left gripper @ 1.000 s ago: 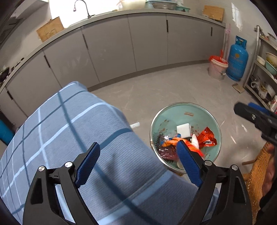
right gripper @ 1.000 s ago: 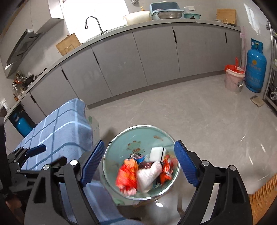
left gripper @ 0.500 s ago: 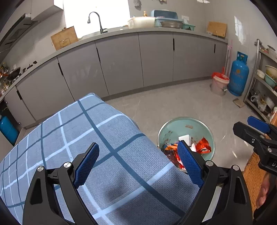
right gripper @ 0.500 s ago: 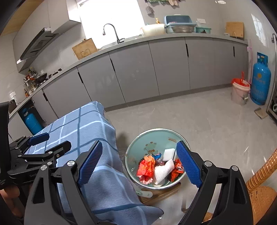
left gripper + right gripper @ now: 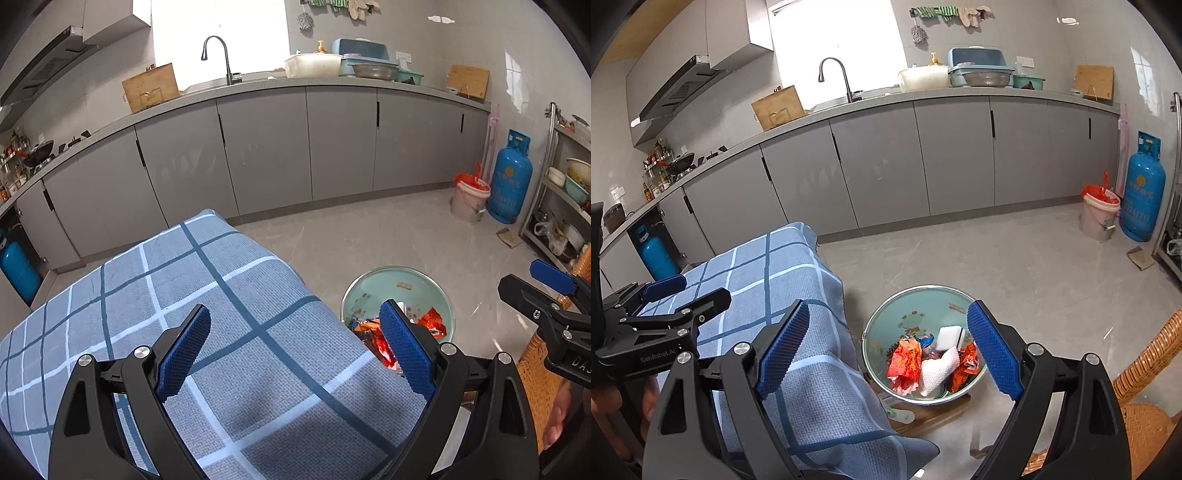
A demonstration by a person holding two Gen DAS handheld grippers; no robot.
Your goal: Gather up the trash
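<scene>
Black left tongs [image 5: 661, 295] marked "GenRobot.AI", right tongs [image 5: 886, 347] gaping, empty.

both claws gape empty, left claw [image 5: 295, 350] beside right claw [image 5: 890, 350].

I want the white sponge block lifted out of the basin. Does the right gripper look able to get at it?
Probably yes. The right gripper is open and empty above the basin, and the white sponge block lies on top of the wrappers, uncovered. The checked cloth sits off to the left.
</scene>
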